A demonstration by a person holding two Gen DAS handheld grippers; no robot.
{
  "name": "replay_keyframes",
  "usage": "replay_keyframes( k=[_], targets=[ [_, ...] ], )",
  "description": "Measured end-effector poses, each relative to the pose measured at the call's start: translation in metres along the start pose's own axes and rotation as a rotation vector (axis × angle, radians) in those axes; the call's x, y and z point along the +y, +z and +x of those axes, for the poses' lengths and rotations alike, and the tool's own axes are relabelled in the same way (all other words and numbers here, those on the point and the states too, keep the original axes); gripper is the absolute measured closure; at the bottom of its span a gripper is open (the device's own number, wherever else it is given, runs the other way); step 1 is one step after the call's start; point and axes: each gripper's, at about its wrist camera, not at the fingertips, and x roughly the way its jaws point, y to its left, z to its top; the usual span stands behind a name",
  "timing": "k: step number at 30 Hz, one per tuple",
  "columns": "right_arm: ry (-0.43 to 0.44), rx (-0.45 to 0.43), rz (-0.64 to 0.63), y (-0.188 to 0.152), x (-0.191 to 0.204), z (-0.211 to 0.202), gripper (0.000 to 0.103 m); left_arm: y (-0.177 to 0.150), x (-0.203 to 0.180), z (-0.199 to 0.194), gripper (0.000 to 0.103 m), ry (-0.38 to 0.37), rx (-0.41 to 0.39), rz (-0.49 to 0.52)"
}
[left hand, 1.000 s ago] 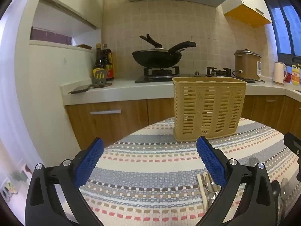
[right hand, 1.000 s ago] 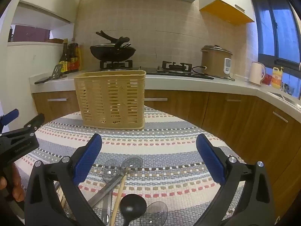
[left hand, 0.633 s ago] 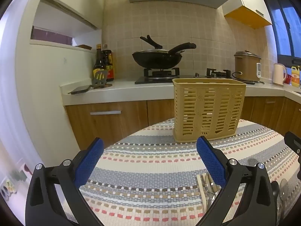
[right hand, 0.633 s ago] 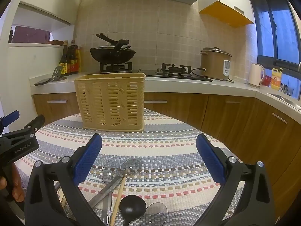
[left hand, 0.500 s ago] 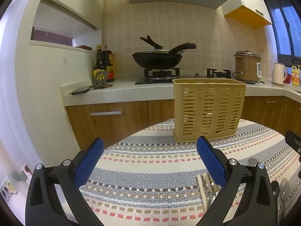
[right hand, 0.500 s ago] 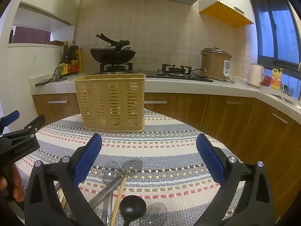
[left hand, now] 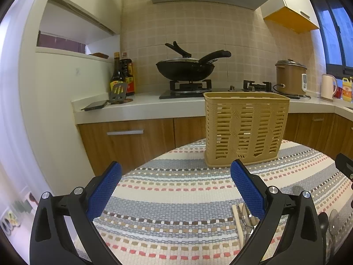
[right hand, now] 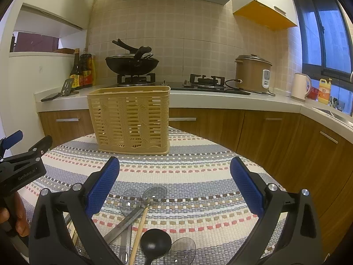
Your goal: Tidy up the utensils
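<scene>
Both tools, left (left hand: 176, 191) and right (right hand: 174, 187), were held spread wide and empty; the utensils (right hand: 141, 218) lay beneath the right tool, the slotted basket (right hand: 130, 124) beyond.

left wrist: low over striped tablecloth (left hand: 176, 198), faces kitchen counter, set toward table's left edge | right wrist: same height and heading, sits further right, closer above utensil pile (right hand: 141, 218) | shared: slatted yellow basket (left hand: 245, 130) (right hand: 130, 119), wok on stove (left hand: 185, 68) (right hand: 132, 63), rice cooker (left hand: 290, 77) (right hand: 252, 74)
</scene>
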Motion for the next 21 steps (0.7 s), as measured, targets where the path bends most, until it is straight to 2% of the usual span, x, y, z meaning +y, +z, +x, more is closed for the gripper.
replay_keyframes(
  k=[21],
  targets=[
    [0.007,0.001,0.008,-0.0004,-0.0008,0.0005,0.007,-0.0011,-0.0014,0.0,0.007,-0.001,-0.006,-0.002]
  ],
)
